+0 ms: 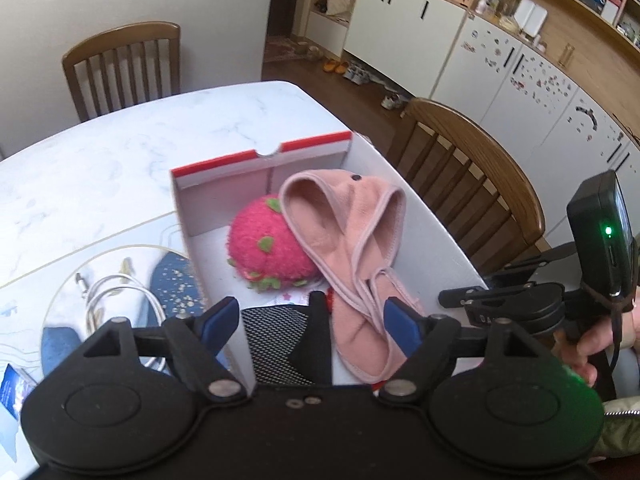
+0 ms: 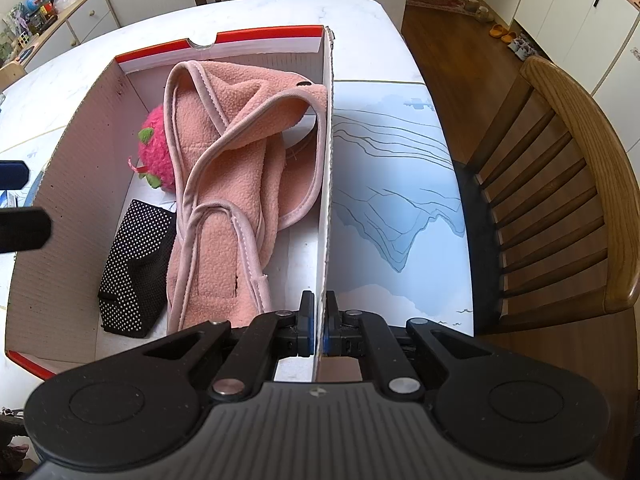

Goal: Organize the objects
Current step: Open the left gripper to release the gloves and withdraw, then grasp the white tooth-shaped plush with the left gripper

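The cardboard box point(image 2: 100, 184) is sitting on the white table point(image 2: 280, 12), against its right edge; inside are lying a pink fleece garment point(image 2: 224, 184), spread from the far wall to the near end, a pink strawberry plush point(image 2: 158, 152) toward the far left corner and a black dotted pouch point(image 2: 134, 268) at the near left; the right gripper point(image 2: 319, 330) is clamping the box's right wall; the left gripper point(image 1: 310, 320) is hovering spread wide above the garment, grasping nothing.
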A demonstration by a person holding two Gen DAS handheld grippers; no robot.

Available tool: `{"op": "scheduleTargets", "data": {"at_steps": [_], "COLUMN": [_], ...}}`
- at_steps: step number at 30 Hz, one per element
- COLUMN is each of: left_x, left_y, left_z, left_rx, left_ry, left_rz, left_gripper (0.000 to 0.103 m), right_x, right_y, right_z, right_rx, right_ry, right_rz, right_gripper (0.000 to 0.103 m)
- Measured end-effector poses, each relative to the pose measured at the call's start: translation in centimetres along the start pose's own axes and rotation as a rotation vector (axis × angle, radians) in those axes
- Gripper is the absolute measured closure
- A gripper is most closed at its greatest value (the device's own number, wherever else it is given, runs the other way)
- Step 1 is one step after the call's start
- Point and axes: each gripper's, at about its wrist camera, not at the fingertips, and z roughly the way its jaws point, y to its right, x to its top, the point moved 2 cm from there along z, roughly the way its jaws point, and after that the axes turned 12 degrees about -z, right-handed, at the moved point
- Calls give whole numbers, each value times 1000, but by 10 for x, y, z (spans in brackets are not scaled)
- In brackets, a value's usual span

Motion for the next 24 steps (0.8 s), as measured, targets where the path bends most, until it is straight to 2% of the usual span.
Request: {"op": "scheduleTargets", "data": {"at_steps": [10, 16, 24], "left_x": [-4, -10, -10], "left_y": [-37, -74, -124], "left_z": [-21, -30, -30], "left_rx": [66, 117, 226], "left_ry": [74, 87, 127], "left_rz": [-60, -147, -225], "left_gripper": [3, 1, 1], "right_x": [2, 2, 3], "right_y": [0, -1, 1], "right_z": [-1, 0, 2], "right_rx": [-11, -16, -13], "right_ry": [-5, -16, -25], "right_rz": [-12, -18, 2], "right_gripper": [100, 99, 99]}}
